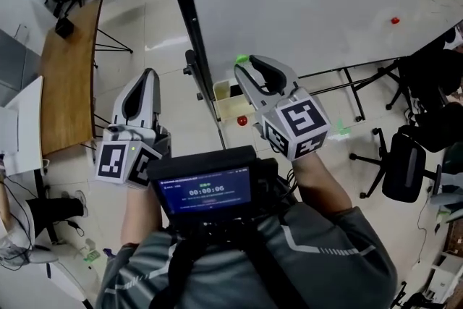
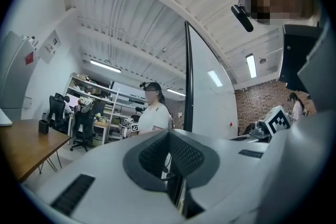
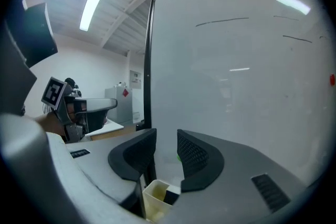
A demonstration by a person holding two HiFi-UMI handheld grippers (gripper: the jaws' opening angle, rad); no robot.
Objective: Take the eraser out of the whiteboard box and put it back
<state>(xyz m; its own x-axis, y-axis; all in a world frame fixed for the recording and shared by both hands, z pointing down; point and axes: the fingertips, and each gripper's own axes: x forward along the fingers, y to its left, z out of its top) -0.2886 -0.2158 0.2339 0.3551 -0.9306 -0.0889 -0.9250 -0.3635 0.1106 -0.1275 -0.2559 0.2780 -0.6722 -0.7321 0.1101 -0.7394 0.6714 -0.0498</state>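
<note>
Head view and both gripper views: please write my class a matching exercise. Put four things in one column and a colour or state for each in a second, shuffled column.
Things
1. left gripper
2. right gripper
3. whiteboard box
4. wooden table

Colours or states
A. pale yellow, open at the top
B. jaws apart, nothing between them
C. brown, at the left of the head view
D. jaws together

Pairs: 1-D, 2-B, 3-A, 4-C
</note>
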